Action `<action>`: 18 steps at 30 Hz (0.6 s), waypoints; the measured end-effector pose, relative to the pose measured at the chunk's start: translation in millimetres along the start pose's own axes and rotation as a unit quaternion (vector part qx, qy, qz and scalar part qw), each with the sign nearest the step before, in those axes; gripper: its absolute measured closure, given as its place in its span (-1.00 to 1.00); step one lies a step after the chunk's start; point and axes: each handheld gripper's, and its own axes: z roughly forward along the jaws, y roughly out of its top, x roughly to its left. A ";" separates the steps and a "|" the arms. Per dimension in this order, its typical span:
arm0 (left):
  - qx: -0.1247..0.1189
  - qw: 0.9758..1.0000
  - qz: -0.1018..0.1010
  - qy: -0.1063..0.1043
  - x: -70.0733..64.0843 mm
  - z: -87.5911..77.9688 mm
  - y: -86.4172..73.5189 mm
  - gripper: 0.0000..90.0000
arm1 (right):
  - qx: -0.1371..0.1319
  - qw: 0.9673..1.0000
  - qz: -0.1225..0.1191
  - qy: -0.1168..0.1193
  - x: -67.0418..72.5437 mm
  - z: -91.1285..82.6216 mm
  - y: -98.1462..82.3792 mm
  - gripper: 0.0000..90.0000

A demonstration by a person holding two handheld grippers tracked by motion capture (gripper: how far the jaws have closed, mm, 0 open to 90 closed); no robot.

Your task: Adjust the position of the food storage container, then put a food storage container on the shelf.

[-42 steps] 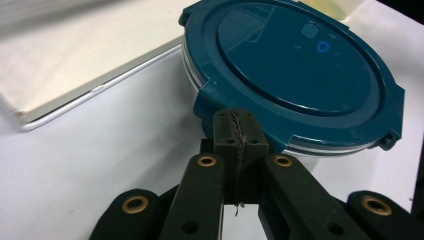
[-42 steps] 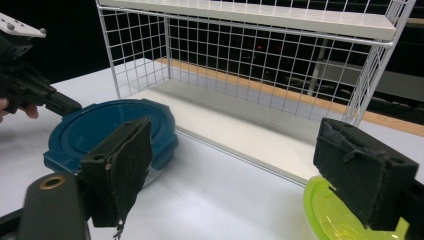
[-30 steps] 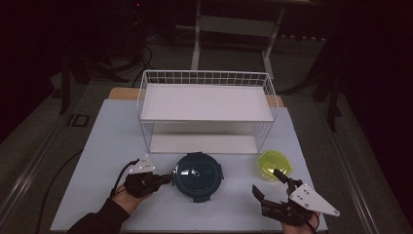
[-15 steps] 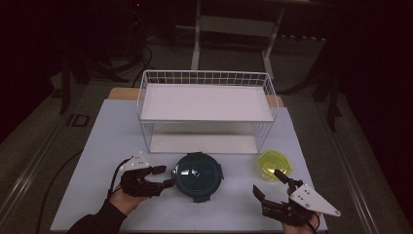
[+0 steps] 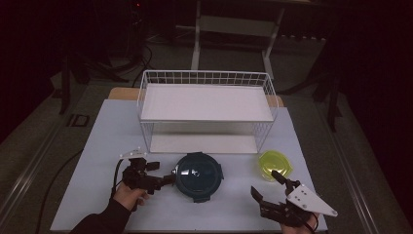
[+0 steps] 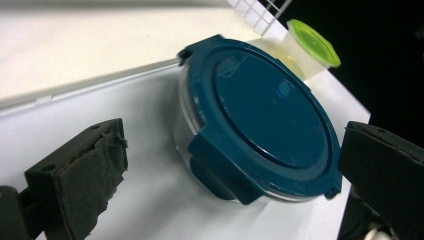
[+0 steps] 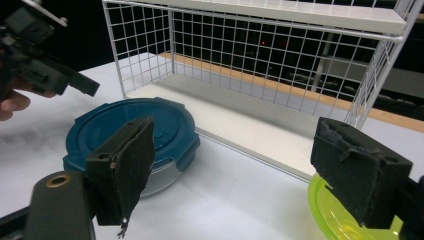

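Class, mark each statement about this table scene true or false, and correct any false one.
1. The round container has a dark blue lid. True.
2. The left tool is clamped on that container. False: its jaws have just been opening and stand wide beside it.
3. The green-lidded cup sits on the wire rack's top shelf. False: it stands on the table, right of the container.
4. The right tool holds nothing. True.

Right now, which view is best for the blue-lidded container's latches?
Left gripper view: the blue-lidded container is close, near clip sharp. The high view shows its whole top, small; the right gripper view has it partly behind a jaw.
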 end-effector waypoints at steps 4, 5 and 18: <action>0.038 0.996 -0.080 -0.034 13.3 6.0 0.5 -0.95 | -0.001 1.000 -0.008 -0.001 1.5 -0.2 0.9 -0.62; 0.043 0.994 -0.094 -0.035 15.3 8.2 -0.4 -0.95 | -0.001 1.000 -0.009 -0.002 1.7 -0.2 0.8 -0.62; 0.075 0.972 -0.206 -0.080 31.0 25.8 -9.5 -0.26 | 0.010 0.998 -0.058 0.005 8.1 6.7 1.8 -0.71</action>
